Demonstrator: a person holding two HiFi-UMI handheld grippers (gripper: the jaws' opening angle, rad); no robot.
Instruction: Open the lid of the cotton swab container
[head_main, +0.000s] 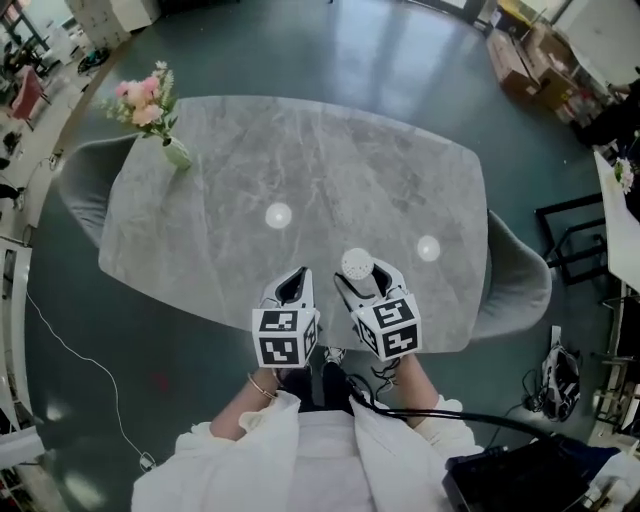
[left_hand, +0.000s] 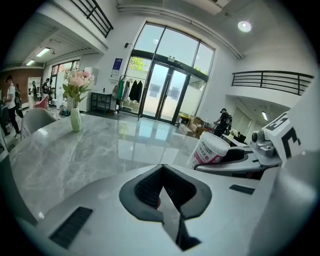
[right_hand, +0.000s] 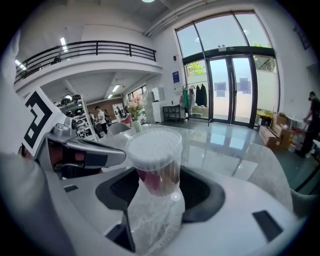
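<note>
Head view: above the tabletop's (head_main: 300, 170) near edge, the right claw (head_main: 362, 280) grips the cotton swab container (head_main: 357, 266); the left claw (head_main: 293, 287) hangs beside it. Left gripper view: jaws pressed together, empty; the container's label shows a pink band, print unreadable. Right gripper view: jaws clamp the clear container's sides.

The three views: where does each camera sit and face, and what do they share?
Head view: on the person's head, facing steeply down at the table; left gripper, right gripper, sleeves show.
Left gripper view: on the left gripper, facing along its shut jaws across the table; right gripper shows.
Right gripper view: on the right gripper, along jaws shut on the cotton swab container; left gripper shows.
Shared: container and flower vase, in all three.
</note>
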